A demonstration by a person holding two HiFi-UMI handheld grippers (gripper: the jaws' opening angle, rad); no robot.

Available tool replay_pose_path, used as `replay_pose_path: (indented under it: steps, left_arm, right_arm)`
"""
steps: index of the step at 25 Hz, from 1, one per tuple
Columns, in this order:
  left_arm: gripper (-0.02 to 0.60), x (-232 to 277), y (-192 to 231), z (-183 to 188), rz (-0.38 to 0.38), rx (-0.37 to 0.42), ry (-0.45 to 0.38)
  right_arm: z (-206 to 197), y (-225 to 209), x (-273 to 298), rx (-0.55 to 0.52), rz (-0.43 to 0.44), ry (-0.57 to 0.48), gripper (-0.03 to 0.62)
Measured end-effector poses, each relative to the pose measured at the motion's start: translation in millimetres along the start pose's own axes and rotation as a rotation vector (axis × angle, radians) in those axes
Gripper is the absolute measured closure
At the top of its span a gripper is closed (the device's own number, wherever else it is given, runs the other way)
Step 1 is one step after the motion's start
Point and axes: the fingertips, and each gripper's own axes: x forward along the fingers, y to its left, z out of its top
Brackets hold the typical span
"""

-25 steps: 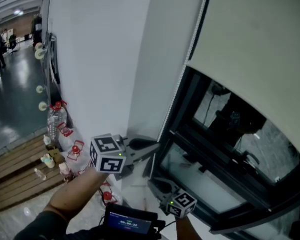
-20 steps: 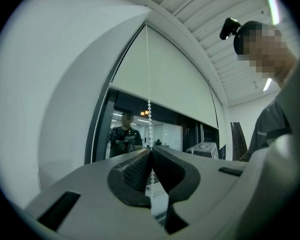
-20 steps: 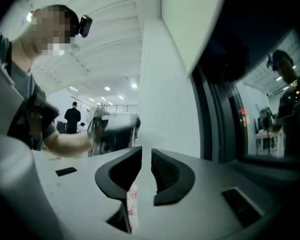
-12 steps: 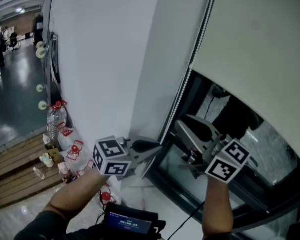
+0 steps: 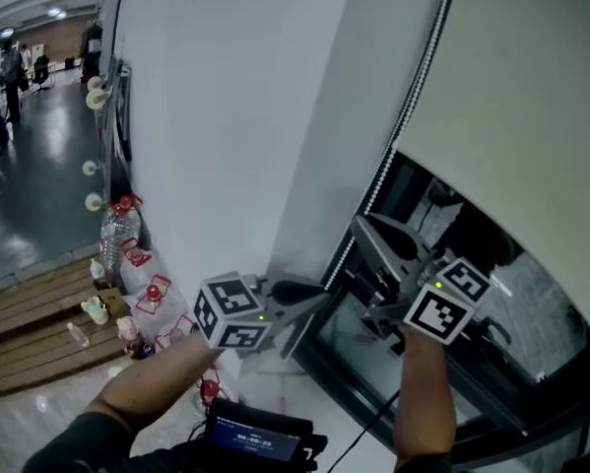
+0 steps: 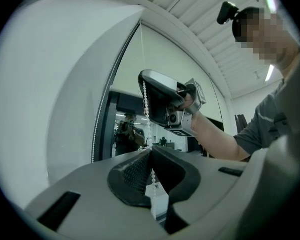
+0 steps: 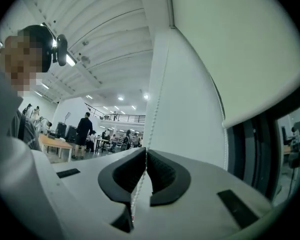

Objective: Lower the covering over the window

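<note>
blind (image 5: pixel 531 97): pale cream, half down, upper right | left claw (image 6: pixel 150 153): clamped on white bead chain (image 6: pixel 145 101) | right claw (image 7: pixel 145 154): jaws just closing, pinch same chain

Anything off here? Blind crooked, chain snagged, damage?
Nothing stands out. The roller blind hangs partway down with a straight bottom edge, and the bead chain runs untangled. The left gripper is shut on the chain. The right gripper, whose jaws have just been closing, clamps it higher up.
</note>
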Motion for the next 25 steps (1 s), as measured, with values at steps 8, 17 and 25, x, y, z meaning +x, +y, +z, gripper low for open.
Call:
replay_pose_path:
  steps: [8, 17, 25]
  left_arm:
    - [0.578, 9, -4, -11, -0.005, -0.016, -0.014]
    - [0.578, 9, -8, -46, 0.001, -0.05, 0.025]
    - [0.578, 4, -10, -107, -0.004, -0.126, 0.086]
  right_arm:
    - [-6, -6, -7, 0.019, -0.026, -0.025, 0.588]
    - [-40, 0, -13, -0.015, -0.066, 0.023, 0.588]
    - [-101, 8, -27, 0.039, -0.068, 0.056, 0.589]
